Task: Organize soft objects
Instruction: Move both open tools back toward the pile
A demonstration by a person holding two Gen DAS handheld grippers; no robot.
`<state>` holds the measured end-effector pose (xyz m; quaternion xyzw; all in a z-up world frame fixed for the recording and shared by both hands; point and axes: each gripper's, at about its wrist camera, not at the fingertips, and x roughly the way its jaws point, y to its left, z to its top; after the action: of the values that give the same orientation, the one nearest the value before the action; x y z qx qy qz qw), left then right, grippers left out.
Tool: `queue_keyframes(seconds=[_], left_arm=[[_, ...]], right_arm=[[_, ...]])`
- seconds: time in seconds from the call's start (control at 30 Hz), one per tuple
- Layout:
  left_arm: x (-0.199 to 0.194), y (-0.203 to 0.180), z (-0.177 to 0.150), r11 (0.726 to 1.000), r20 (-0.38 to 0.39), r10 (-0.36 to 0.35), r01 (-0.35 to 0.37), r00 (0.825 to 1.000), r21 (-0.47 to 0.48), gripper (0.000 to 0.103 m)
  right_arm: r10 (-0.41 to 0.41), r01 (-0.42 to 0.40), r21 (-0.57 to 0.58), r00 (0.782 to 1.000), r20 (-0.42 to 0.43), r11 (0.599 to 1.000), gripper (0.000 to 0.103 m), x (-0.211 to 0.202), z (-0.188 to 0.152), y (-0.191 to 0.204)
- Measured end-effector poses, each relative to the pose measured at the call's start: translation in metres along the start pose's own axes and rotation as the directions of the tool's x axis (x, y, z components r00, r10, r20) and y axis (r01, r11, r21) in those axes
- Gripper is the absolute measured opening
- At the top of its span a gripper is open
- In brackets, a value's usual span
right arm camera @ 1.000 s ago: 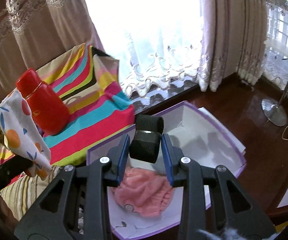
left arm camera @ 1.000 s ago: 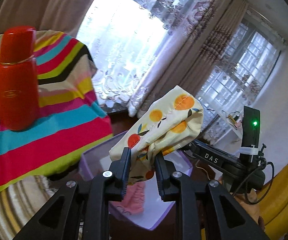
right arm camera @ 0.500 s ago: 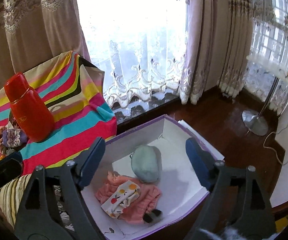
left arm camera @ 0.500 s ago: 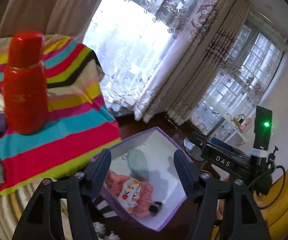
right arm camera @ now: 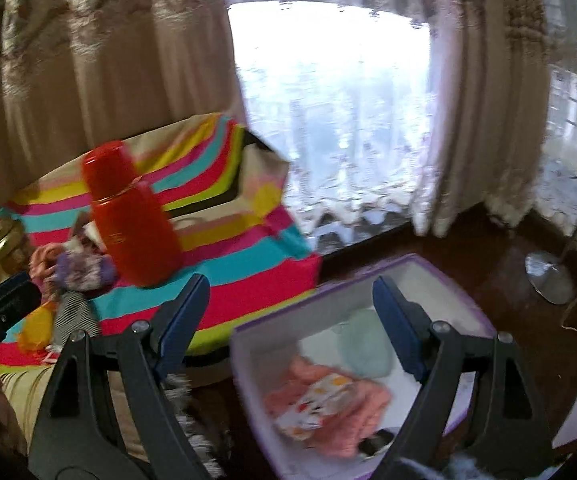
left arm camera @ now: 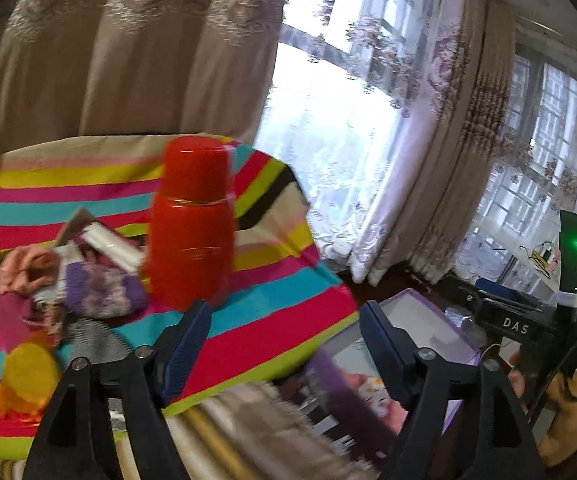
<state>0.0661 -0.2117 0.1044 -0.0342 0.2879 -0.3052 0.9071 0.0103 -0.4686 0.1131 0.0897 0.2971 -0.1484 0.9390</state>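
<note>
Both grippers hang empty, the left gripper (left arm camera: 284,344) with jaws opening and the right gripper (right arm camera: 288,320) spread wide, because 3 soft pieces already lie in the purple-rimmed box (right arm camera: 440,276), while the remaining soft pile (left arm camera: 84,292) waits beside the red flask (left arm camera: 192,224) on the striped cloth (left arm camera: 272,312).

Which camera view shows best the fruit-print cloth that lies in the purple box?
The right wrist view: the fruit-print cloth lies in plain sight on a pink knit inside the purple box. The left wrist view shows only a blurred corner of it beside a finger.
</note>
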Motion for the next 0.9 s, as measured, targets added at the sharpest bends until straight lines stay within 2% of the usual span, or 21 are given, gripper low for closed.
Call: queue_keyframes(seconds=[0.07, 0.2, 0.33, 0.4, 0.5, 0.6, 0.77, 0.8, 0.9], left_arm=[[-0.009, 0.019, -0.003, 1.000, 0.006, 0.018, -0.018, 1.000, -0.007, 0.079], [-0.027, 0.056, -0.009, 0.995, 0.023, 0.098, -0.098, 0.995, -0.027, 0.079], [-0.041, 0.093, -0.010, 0.980, 0.043, 0.188, -0.185, 0.981, -0.068, 0.079], [-0.050, 0.114, -0.011, 0.967, 0.061, 0.240, -0.233, 0.969, -0.106, 0.079], [-0.061, 0.142, -0.012, 0.930, 0.075, 0.345, -0.330, 0.936, -0.158, 0.079], [-0.066, 0.173, -0.018, 0.877, 0.054, 0.451, -0.432, 0.891, -0.209, 0.079], [-0.062, 0.220, -0.039, 0.789, -0.046, 0.539, -0.523, 0.841, -0.322, 0.079], [-0.059, 0.230, -0.045, 0.773, -0.073, 0.544, -0.533, 0.836, -0.345, 0.079], [-0.052, 0.250, -0.058, 0.751, -0.125, 0.522, -0.524, 0.844, -0.402, 0.079]], right_arm=[[0.023, -0.024, -0.028, 1.000, -0.015, 0.999, 0.086, 0.003, -0.002, 0.018], [0.073, -0.077, -0.071, 0.996, -0.048, 0.995, 0.086, 0.010, -0.009, 0.052], [0.137, -0.144, -0.089, 0.988, -0.077, 0.986, 0.086, 0.015, -0.015, 0.079], [0.167, -0.177, -0.107, 0.981, -0.094, 0.978, 0.086, 0.017, -0.019, 0.098], [0.191, -0.205, -0.123, 0.975, -0.114, 0.971, 0.086, 0.020, -0.023, 0.123], [0.215, -0.232, -0.132, 0.968, -0.129, 0.964, 0.086, 0.027, -0.024, 0.151], [0.258, -0.279, -0.142, 0.954, -0.150, 0.950, 0.086, 0.047, -0.025, 0.199], [0.273, -0.297, -0.140, 0.947, -0.169, 0.945, 0.086, 0.053, -0.026, 0.210], [0.338, -0.378, -0.153, 0.911, -0.236, 0.913, 0.086, 0.072, -0.031, 0.250]])
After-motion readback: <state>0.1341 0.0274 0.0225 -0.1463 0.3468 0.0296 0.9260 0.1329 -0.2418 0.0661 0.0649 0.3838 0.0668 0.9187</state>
